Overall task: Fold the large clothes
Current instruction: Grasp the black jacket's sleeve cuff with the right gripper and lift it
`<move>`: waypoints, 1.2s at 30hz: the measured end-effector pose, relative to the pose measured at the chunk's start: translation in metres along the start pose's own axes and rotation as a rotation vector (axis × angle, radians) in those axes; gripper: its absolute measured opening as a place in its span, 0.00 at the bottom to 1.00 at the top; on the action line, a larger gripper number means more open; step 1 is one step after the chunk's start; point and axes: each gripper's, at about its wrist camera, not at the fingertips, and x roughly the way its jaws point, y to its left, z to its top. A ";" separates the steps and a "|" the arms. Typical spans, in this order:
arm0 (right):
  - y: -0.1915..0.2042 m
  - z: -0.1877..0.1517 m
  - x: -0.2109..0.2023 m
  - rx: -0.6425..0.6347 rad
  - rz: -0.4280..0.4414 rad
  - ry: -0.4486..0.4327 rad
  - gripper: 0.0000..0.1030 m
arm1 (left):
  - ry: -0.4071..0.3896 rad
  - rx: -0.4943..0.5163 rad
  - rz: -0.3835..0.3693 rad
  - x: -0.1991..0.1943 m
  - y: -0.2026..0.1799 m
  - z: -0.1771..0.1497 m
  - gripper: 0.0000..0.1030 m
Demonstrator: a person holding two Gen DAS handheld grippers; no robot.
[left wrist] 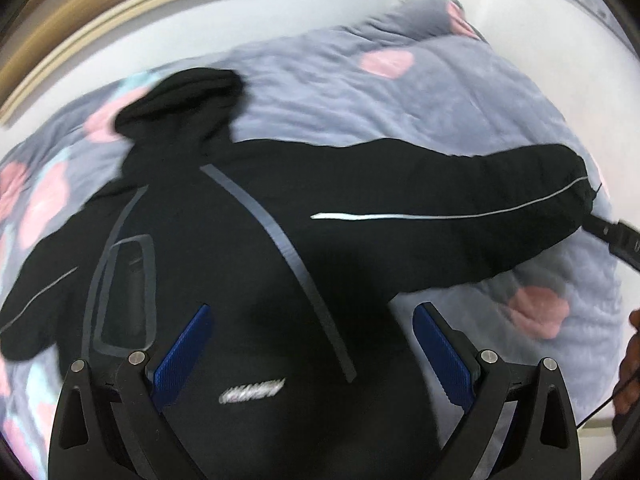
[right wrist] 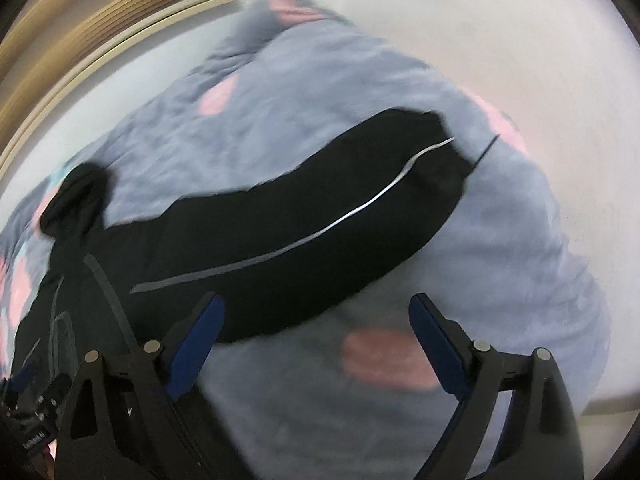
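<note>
A black hooded jacket (left wrist: 248, 248) with grey stripes lies spread face up on a lavender quilt (left wrist: 360, 96). Its hood (left wrist: 180, 100) points to the far left and one sleeve (left wrist: 460, 216) stretches out to the right. My left gripper (left wrist: 312, 352) is open and empty above the jacket's chest, near a small white logo (left wrist: 252, 392). My right gripper (right wrist: 316, 344) is open and empty, above the quilt just below the outstretched sleeve (right wrist: 300, 220). The right gripper's tip also shows in the left wrist view (left wrist: 616, 236) by the sleeve cuff.
The quilt (right wrist: 500, 240) has pink flower patches and covers a bed. A wooden frame (left wrist: 120, 12) curves along the far left. A white wall (right wrist: 480, 20) stands behind the bed. A hand (left wrist: 632, 364) shows at the right edge. Both views are motion-blurred.
</note>
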 end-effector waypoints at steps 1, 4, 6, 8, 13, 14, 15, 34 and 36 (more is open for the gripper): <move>-0.010 0.010 0.005 0.017 -0.021 -0.019 0.91 | 0.006 0.014 -0.011 0.011 -0.009 0.006 0.97; -0.042 0.037 0.020 0.055 -0.069 -0.079 0.91 | 0.010 0.055 -0.045 0.042 -0.034 0.026 0.97; -0.058 0.052 0.032 0.073 -0.074 -0.103 0.91 | 0.006 0.085 -0.063 0.061 -0.049 0.037 0.97; -0.071 0.062 0.047 0.089 -0.077 -0.111 0.91 | 0.004 0.111 -0.069 0.078 -0.060 0.046 0.97; -0.086 0.071 0.100 0.096 -0.154 -0.048 0.91 | 0.046 0.151 -0.094 0.121 -0.081 0.063 0.97; -0.088 0.070 0.109 0.100 -0.170 -0.035 0.91 | 0.057 0.154 -0.098 0.127 -0.083 0.064 0.97; -0.089 0.069 0.118 0.102 -0.165 -0.022 0.91 | 0.064 0.158 -0.103 0.133 -0.085 0.065 0.97; -0.104 0.069 0.146 0.155 -0.077 0.034 0.17 | 0.212 0.225 -0.122 0.239 -0.119 0.076 0.99; -0.099 0.070 0.146 0.141 -0.096 0.027 0.17 | 0.200 0.249 -0.113 0.240 -0.120 0.076 0.99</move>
